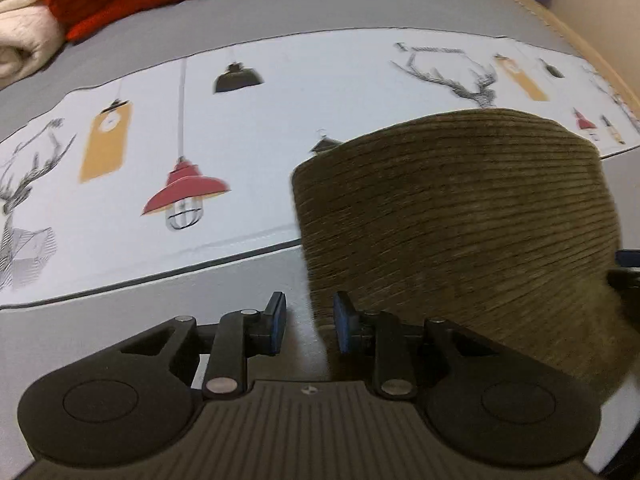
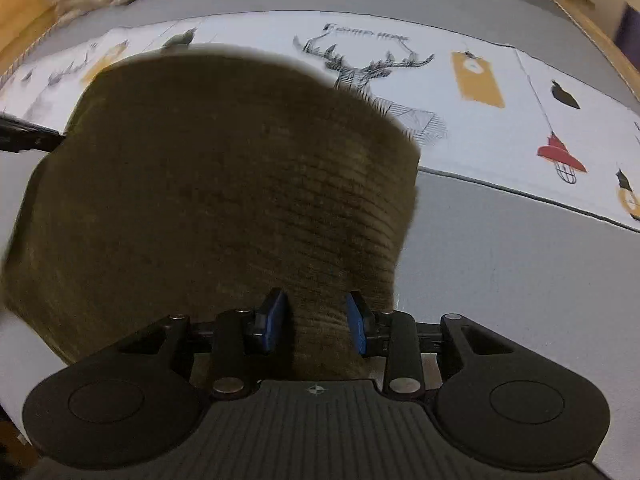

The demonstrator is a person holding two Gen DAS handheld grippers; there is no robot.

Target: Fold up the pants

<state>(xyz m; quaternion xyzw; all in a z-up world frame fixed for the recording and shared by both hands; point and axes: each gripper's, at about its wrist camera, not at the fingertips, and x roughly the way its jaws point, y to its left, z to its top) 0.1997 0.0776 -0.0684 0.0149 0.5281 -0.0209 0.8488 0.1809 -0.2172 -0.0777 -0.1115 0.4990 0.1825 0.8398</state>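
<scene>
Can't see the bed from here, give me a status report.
Left gripper open beside pants. Right gripper open, pants between pads. Pants bunched on the printed cloth. Nothing in the way.

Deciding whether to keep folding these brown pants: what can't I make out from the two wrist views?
- Left wrist: pants run off the right edge; near hem hidden behind the left claw.
- Right wrist: the pants' far edge is motion-blurred; fabric passes between the right claw pads, contact unclear.
- Both: waistband, legs and fold count unseen.

I see the pants (image 1: 460, 216): olive-brown corduroy, ribs running crosswise, folded into a compact rectangular stack. They lie flat, far half on a white printed cloth (image 1: 280, 120), near half on grey surface (image 2: 500, 260).
</scene>
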